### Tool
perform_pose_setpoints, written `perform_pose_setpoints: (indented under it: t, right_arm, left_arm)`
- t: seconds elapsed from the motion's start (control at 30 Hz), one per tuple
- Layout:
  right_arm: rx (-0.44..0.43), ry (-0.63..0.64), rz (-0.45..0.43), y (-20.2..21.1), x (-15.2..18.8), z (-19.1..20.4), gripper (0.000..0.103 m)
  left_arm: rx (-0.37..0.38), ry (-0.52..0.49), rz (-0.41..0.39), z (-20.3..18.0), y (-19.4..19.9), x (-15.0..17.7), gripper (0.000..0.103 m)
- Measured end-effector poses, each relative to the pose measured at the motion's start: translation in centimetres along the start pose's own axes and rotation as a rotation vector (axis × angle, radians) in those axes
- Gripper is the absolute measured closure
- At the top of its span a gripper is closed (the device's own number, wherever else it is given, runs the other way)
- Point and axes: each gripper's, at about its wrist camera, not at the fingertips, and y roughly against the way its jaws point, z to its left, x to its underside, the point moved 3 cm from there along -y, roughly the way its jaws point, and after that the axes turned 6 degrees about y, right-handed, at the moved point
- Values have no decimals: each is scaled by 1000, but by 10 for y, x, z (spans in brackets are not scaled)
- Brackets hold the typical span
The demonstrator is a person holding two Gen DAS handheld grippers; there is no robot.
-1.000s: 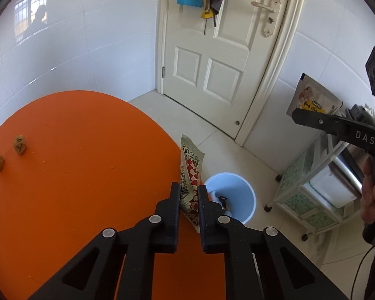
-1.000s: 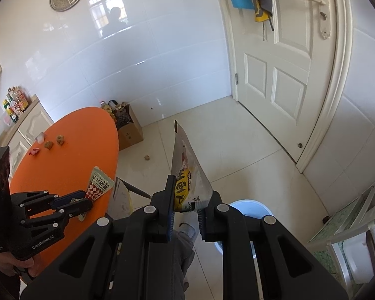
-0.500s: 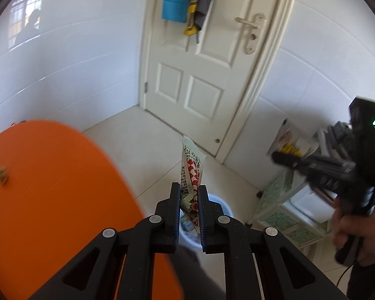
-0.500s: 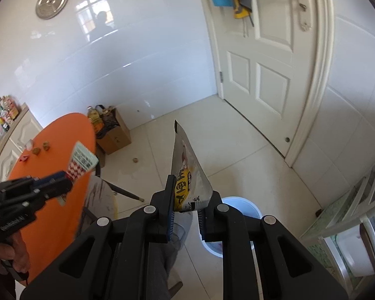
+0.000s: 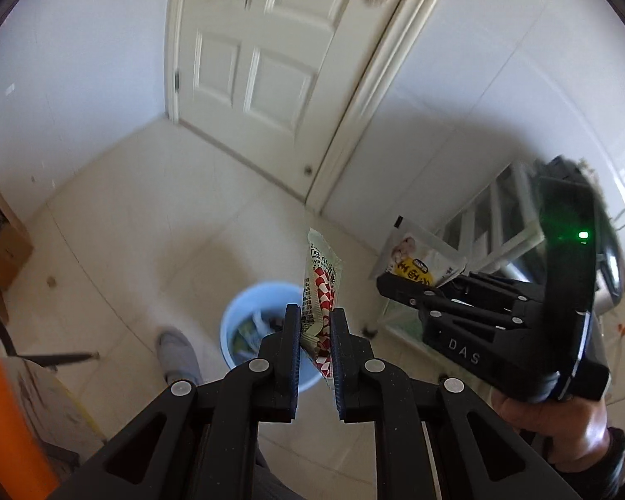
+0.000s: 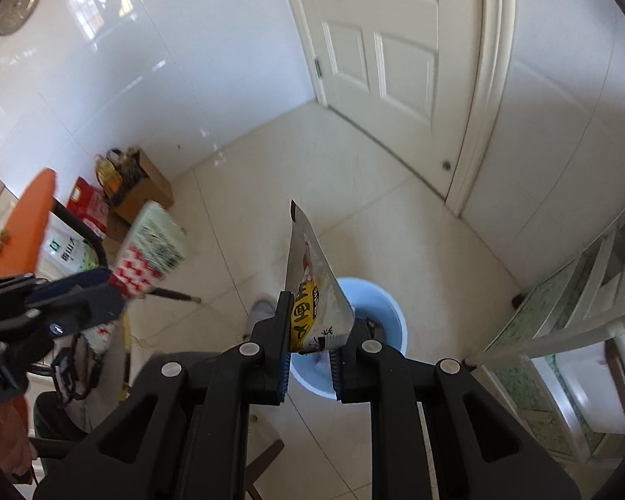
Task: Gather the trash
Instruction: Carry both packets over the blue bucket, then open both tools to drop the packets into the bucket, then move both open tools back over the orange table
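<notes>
Swinging away from the orange table [image 5: 4,379] and over toward the blue trash bin [image 5: 246,316] on the floor, both tongs at once. A second ago, orange tabletop under the left tongs [image 5: 316,333]; now only a thin strip of it at the left edge of the left view, and floor tiles below. Bin much nearer now, sitting just behind the tips in both views.

Left tongs squeezed nearly shut on the red-and-white checked wrapper [image 5: 320,287], pinched at its lower end, top end sticking up. No change in that grip worth telling. Right tongs [image 6: 310,350] also nearly shut, clamped on the white-and-yellow snack bag [image 6: 312,291] by its bottom edge, pointed top standing up. Same hold as before.

Both bits of trash up in the air, close above and beside the bin rim, not inside yet. Some rubbish already lying in the bin. A grey shoe [image 5: 177,354] planted on the tiles just left of the bin. A cardboard box [image 6: 139,191] well apart, by the far wall.

Meaning for the job: carrying nearly done, dropping not yet done. Probably next, getting the tips right over the bin mouth, then letting go. Light wrappers, likely to flutter, so better let go low and over the middle.
</notes>
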Motion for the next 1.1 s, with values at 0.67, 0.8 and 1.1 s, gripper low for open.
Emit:
perform_pose_setpoints:
  t: [0.67, 0.8, 1.1]
  right_arm:
    - [65, -202, 36, -32, 17, -51, 0]
    - [72, -192, -8, -6, 9, -43, 0]
    - [44, -124, -153, 70, -21, 16, 0]
  left_arm:
    - [-199, 49, 32, -22, -53, -47, 14]
    - [-222, 41, -46, -35, -23, -37, 9]
    - [-205, 89, -224, -33, 89, 18, 8]
